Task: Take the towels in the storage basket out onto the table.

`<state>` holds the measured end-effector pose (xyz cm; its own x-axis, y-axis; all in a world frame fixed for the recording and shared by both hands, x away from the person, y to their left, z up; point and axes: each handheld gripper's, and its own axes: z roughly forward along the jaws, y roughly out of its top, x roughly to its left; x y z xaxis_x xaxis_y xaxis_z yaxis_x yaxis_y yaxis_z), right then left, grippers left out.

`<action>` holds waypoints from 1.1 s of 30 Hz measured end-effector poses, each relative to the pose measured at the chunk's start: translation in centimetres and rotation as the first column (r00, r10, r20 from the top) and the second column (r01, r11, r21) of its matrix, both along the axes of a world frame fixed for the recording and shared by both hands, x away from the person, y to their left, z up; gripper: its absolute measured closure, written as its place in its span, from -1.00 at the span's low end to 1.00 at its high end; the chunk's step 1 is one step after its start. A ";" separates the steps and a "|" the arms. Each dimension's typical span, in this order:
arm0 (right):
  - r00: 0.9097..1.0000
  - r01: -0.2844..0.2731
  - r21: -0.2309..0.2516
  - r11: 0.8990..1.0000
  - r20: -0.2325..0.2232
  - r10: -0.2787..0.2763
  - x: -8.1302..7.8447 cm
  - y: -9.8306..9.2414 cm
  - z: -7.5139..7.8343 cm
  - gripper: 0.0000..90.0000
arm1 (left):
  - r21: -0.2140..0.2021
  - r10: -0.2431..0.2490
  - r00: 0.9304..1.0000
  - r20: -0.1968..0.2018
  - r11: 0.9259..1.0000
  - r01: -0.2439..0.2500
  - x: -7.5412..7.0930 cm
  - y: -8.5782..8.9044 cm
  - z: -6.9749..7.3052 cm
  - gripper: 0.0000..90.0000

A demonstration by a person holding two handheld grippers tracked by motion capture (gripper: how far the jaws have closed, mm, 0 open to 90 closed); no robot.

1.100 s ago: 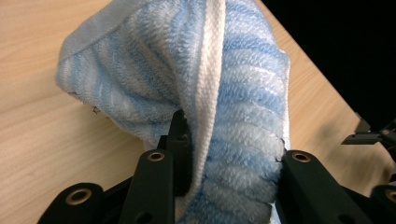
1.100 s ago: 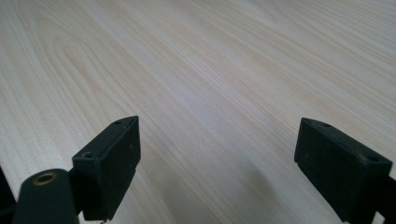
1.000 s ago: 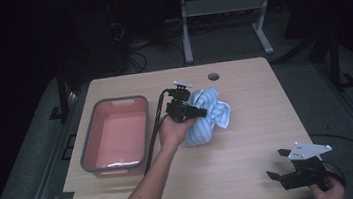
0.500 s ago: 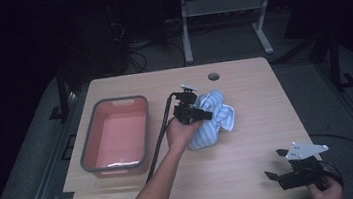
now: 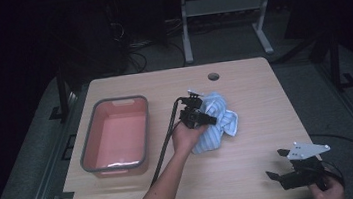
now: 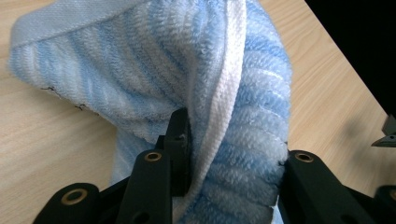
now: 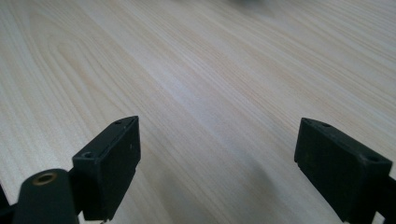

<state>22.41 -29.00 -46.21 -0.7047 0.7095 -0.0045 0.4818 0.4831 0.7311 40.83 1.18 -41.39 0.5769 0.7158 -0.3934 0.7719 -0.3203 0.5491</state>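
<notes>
Currently the blue striped towel (image 5: 217,120) sits bunched mid-table, right of the pink tub (image 5: 115,134) — left gripper (image 6: 229,154) has a fold pinched between its jaws. Looks like a lift or drag step; tub seems the likely target. Right gripper (image 5: 293,174) idle near the table's front edge — jaws wide, holding nothing.

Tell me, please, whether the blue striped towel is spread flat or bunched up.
Bunched up. The towel sits in a crumpled heap at mid-table, and the left tongs have thick folds gathered between their jaws.
</notes>
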 end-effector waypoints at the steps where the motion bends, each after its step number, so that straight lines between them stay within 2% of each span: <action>1: 1.000 0.000 -0.001 1.000 -0.001 0.000 0.0 0.0 0.0 -0.69 | 0.007 -0.006 1.000 0.001 1.000 0.006 0.0 -0.1 0.0 0.41; 7: 1.000 -0.001 0.003 1.000 0.000 0.001 0.1 0.0 0.0 -0.69 | 0.002 0.004 1.000 -0.005 1.000 -0.004 0.0 -0.1 -0.5 0.33; 12: 1.000 -0.004 0.002 1.000 -0.002 0.004 0.1 0.1 0.0 -0.69 | -0.001 -0.013 1.000 -0.015 1.000 0.013 -0.1 -0.1 -0.8 0.24; 17: 1.000 -0.005 -0.001 1.000 0.000 0.005 0.1 0.1 0.0 -0.69 | -0.013 -0.016 1.000 0.000 1.000 0.016 -0.4 -0.2 -0.4 0.20; 21: 1.000 -0.005 -0.002 1.000 0.000 0.005 0.1 0.1 0.0 -0.69 | -0.003 -0.020 1.000 0.015 1.000 0.020 -0.7 -0.3 -0.1 0.12; 23: 1.000 -0.002 -0.001 1.000 0.000 0.002 0.1 0.1 0.0 -0.69 | 0.019 -0.027 0.999 0.031 0.999 0.027 -0.9 -0.3 0.0 0.08; 27: 1.000 0.012 0.004 1.000 -0.003 -0.012 0.1 0.1 0.0 -0.69 | 0.012 -0.037 0.999 0.033 0.999 0.036 -1.3 -0.1 0.1 0.02; 29: 1.000 0.005 -0.001 1.000 0.012 -0.005 0.1 0.1 0.1 -0.69 | 0.014 -0.044 0.998 0.037 0.999 0.043 -1.4 0.0 0.1 0.01; 33: 1.000 -0.005 -0.013 1.000 0.001 0.005 0.2 0.4 0.0 -0.69 | -0.013 -0.048 0.998 0.041 0.999 0.048 -1.8 0.9 0.5 -0.02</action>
